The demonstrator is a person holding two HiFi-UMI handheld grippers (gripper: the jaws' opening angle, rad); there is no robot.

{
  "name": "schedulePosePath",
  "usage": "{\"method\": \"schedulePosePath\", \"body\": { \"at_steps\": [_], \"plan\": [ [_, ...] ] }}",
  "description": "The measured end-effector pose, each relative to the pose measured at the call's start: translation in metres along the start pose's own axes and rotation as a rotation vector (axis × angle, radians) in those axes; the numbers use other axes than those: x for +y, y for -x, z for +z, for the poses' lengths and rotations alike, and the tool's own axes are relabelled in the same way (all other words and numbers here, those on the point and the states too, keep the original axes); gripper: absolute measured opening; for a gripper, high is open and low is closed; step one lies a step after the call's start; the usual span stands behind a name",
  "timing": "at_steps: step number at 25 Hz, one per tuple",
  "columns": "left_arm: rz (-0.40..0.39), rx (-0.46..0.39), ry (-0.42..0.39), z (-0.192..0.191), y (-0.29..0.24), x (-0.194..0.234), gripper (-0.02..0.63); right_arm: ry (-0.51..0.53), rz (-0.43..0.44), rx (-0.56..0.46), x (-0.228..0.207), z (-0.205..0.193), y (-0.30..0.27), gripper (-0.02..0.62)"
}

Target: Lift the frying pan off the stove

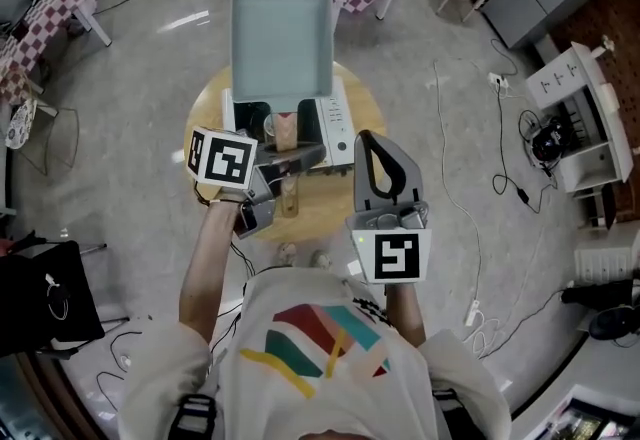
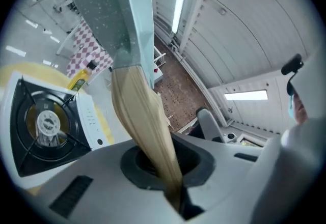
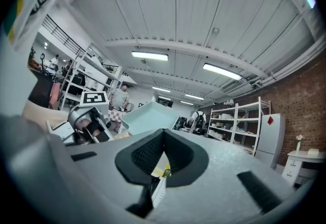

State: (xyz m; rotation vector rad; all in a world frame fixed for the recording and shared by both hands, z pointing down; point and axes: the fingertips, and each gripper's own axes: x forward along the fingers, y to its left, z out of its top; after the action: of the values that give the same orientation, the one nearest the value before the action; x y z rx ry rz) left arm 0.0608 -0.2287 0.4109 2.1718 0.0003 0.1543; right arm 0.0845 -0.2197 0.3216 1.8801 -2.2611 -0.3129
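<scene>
Left gripper [image 1: 292,158]: jaws pinched together on the wooden handle [image 2: 145,126], pads gripping it part-way along, so a stub of handle pokes out behind the grip. It looks held there, not at the very end, probably to cut the leverage of the pan's weight.

Right gripper [image 1: 370,143]: jaws together with nothing between them, parked beside the left one and apart from everything. It reads as a spare hand kept out of the way.

Frying pan [image 1: 280,33]: hangs out in front of the left gripper, up in the air above the stove [image 2: 46,126] and not resting on it. In the left gripper view the burner and its supports sit bare below, so I judge the lift essentially done. The pan is rolled a bit in that view, not flat. One-handed hold, so sag or twist is the risk.

Materials and shapes:
- Pan is square with tall straight walls, a pale teal matte inside and a speckled outer wall.
- Handle is light wood, smooth, a flat strip that widens toward the pan.
- Stove is a single burner with a black top, thin metal pan supports crossing at the centre and a white glossy control strip on one side.
- Table [image 1: 365,108] is round with a yellowish wood-tone top.
- A bottle [image 2: 79,81] with yellow contents stands past the stove.
</scene>
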Motion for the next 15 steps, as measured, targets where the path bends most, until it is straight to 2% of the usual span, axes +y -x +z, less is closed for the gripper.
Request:
{"method": "schedulePosePath", "body": {
  "at_steps": [4, 8, 11, 15],
  "plan": [
    [-0.020, -0.043, -0.145, 0.030, 0.008, -0.052, 0.006, 0.010, -0.002, -0.080, -0.005, 0.027, -0.007, -0.002],
    [-0.020, -0.038, -0.237, 0.033, 0.014, -0.103, 0.006, -0.015, -0.017, -0.118, -0.011, 0.043, -0.004, -0.002],
    [-0.052, -0.056, -0.247, 0.030, 0.016, -0.128, 0.006, -0.019, -0.009, -0.151, -0.011, 0.051, -0.003, -0.002],
    [-0.052, -0.052, -0.178, 0.018, 0.023, -0.147, 0.006, -0.039, 0.012, -0.179, -0.008, 0.056, 0.001, -0.002]
  ]
}}
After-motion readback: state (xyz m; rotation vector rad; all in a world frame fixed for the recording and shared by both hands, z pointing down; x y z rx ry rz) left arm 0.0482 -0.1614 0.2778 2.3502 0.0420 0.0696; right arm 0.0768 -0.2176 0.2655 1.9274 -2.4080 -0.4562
